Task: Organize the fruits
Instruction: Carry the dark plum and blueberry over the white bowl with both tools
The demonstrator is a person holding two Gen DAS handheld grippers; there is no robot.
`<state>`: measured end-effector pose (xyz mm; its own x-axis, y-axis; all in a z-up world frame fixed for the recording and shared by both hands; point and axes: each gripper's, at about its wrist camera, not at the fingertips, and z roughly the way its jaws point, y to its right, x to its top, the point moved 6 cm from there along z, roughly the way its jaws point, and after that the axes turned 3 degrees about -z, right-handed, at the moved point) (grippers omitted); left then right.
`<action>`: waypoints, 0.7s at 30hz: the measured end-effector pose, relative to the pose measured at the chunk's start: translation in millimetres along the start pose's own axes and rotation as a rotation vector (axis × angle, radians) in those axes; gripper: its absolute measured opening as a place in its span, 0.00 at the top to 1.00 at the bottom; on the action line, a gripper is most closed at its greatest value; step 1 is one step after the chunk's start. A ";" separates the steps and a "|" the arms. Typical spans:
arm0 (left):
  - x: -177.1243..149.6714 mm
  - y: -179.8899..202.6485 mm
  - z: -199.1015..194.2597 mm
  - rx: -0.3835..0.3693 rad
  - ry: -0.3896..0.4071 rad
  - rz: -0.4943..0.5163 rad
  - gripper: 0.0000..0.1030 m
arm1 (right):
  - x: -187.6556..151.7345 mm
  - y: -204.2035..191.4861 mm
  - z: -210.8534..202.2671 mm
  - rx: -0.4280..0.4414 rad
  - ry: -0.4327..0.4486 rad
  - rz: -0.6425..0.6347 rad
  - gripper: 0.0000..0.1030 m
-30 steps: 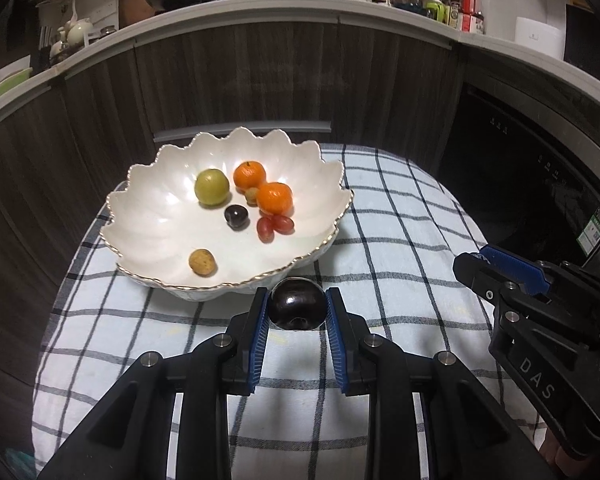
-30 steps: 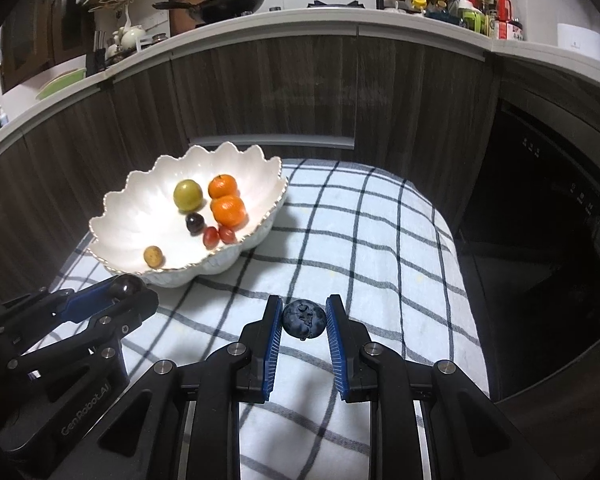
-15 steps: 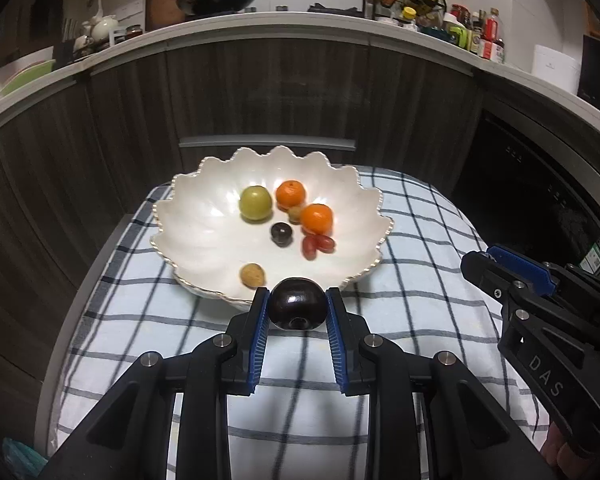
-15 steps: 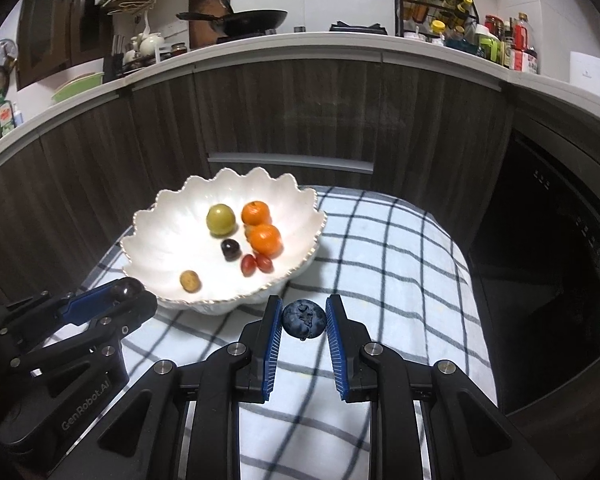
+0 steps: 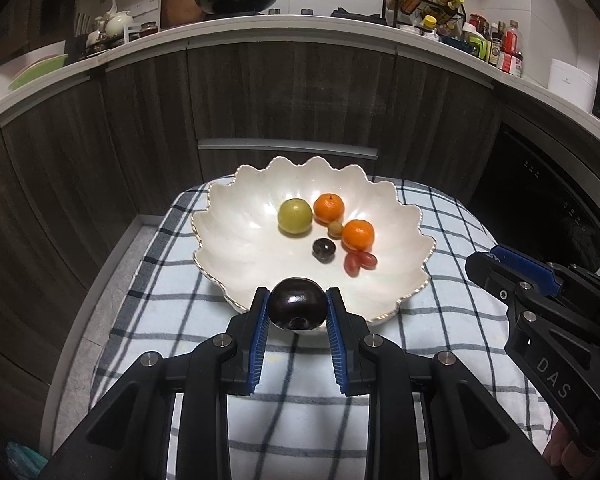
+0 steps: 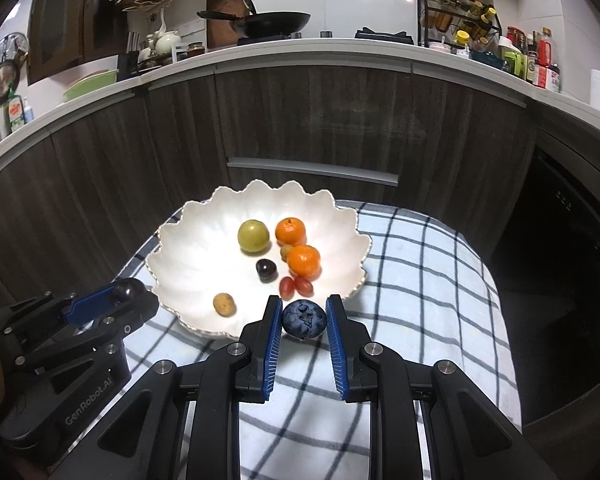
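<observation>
From the left wrist view, the left claw was clamped on a dark plum, its blue pads pressing both sides, and it hung just at the near rim of the scalloped white bowl on the desk's checked cloth. The bowl already held a green fruit, 2 oranges, a small dark fruit, 2 red grapes and a small tan fruit tucked between the oranges, so I judged most of the sorting done, with this plum not yet dropped in. The plum and claw blocked the bowl's near edge, and the right claw showed only side-on at the frame's right, so what it carried could not be seen there. From the right wrist view, the right claw was closed on a blueberry, held at the bowl's near rim and not yet over its floor; that was the second piece left to place. Here a yellowish-brown fruit showed on the near floor of the bowl, a piece the plum hid in the other view. The left claw sat low at the left with the dark plum just peeking past its pad. No loose fruit lay on the cloth that I could see, though the 2 claws covered its near part, and the clutter on the kitchen counter behind was too small to sort out.
</observation>
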<state>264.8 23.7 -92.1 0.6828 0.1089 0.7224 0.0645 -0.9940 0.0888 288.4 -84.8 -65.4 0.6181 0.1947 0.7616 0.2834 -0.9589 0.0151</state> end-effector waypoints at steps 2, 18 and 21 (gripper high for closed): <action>3.6 -4.1 3.0 -0.004 -0.003 0.003 0.73 | 3.5 -3.6 3.8 0.001 -0.002 0.000 0.77; 33.4 -34.6 30.4 -0.022 0.016 0.031 0.73 | 21.6 -23.8 34.2 0.008 -0.021 0.006 0.77; 36.2 -37.1 38.5 -0.036 0.010 0.042 0.73 | 22.8 -25.8 42.0 0.006 -0.028 0.014 0.77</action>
<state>315.1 63.9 -95.6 0.6769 0.0671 0.7330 0.0097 -0.9966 0.0822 326.0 -47.0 -75.6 0.6418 0.1874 0.7436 0.2796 -0.9601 0.0007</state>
